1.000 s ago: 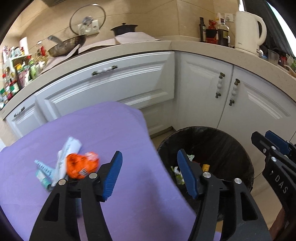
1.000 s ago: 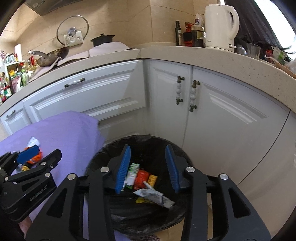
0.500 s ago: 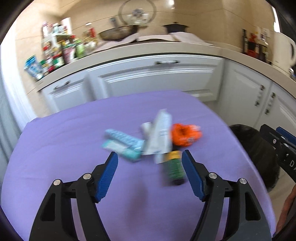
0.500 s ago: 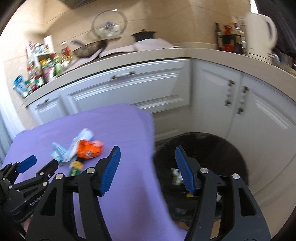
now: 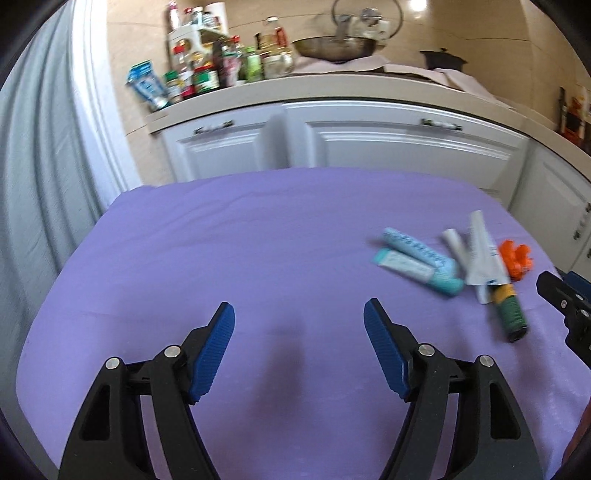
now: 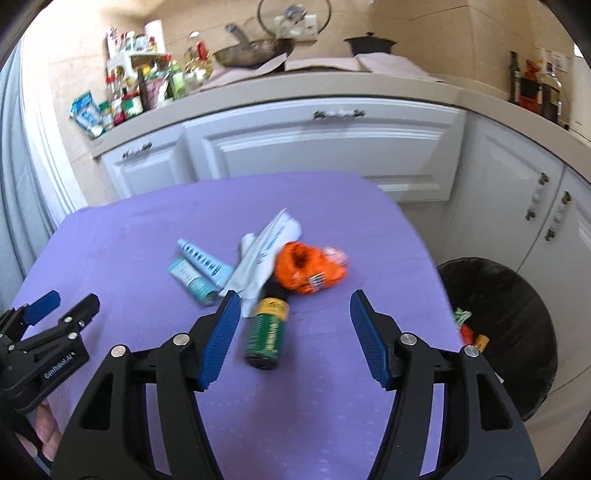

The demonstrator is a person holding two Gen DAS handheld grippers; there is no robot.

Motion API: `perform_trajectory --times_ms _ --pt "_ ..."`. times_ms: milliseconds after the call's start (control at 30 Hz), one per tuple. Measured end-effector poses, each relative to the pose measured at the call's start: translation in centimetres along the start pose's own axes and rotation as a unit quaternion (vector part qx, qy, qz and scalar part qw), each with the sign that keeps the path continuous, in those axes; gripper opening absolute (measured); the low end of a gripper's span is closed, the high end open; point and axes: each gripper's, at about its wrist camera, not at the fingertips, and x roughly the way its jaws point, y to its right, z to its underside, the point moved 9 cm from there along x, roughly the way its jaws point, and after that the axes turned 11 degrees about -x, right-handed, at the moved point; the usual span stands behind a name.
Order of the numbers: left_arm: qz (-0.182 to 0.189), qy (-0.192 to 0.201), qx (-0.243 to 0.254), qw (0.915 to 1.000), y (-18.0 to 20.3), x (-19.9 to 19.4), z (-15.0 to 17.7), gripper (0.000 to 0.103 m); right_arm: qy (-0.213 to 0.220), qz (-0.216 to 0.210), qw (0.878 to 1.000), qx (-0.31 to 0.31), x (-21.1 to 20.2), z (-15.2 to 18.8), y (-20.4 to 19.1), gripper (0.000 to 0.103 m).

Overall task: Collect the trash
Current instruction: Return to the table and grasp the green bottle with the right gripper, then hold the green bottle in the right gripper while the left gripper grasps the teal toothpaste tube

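left tool: spread, holding nothing, above desk | right tool: spread, holding nothing, over green bottle | orange wrapper beside white tube | bin right of desk

Bright, even daylight in both views; white glare blown out at upper right corner of right wrist view. Soft dark shadow on purple cloth between left tongs. Motion blur smears trash pile, spice jars and cabinet fronts; tongs stay sharp. Strong fisheye bending: countertop edge curves, black vignette fills frame corners. Glossy sheen on wall tiles.
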Motion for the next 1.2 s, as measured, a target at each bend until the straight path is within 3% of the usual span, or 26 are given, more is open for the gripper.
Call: perform_trajectory --times_ms 233,300,400,500,900,1200 --pt "-0.015 -0.01 -0.013 0.9997 -2.4 0.8 0.4 0.071 -0.037 0.004 0.999 -0.011 2.0 0.9 -1.2 0.057" --pt "-0.015 -0.013 -0.016 0.9997 -2.6 0.9 0.5 0.071 -0.049 0.001 0.999 -0.011 2.6 1.2 -1.3 0.048" --pt "-0.011 -0.017 -0.018 0.9996 -2.4 1.0 0.7 0.071 -0.066 -0.008 0.998 -0.01 3.2 1.9 -1.3 0.044" --pt "-0.006 -0.019 -0.014 0.9997 -1.9 1.0 0.8 0.071 -0.08 -0.022 0.997 -0.012 3.7 2.6 -1.6 0.024" --pt "0.021 -0.033 -0.006 0.9992 1.5 0.9 1.2 0.071 -0.047 -0.02 0.999 -0.012 0.4 2.6 0.0 0.023" --pt "0.039 -0.049 -0.005 0.998 4.9 1.5 1.2 0.071 -0.013 0.032 0.999 0.002 -1.7 1.6 5.2 0.023"
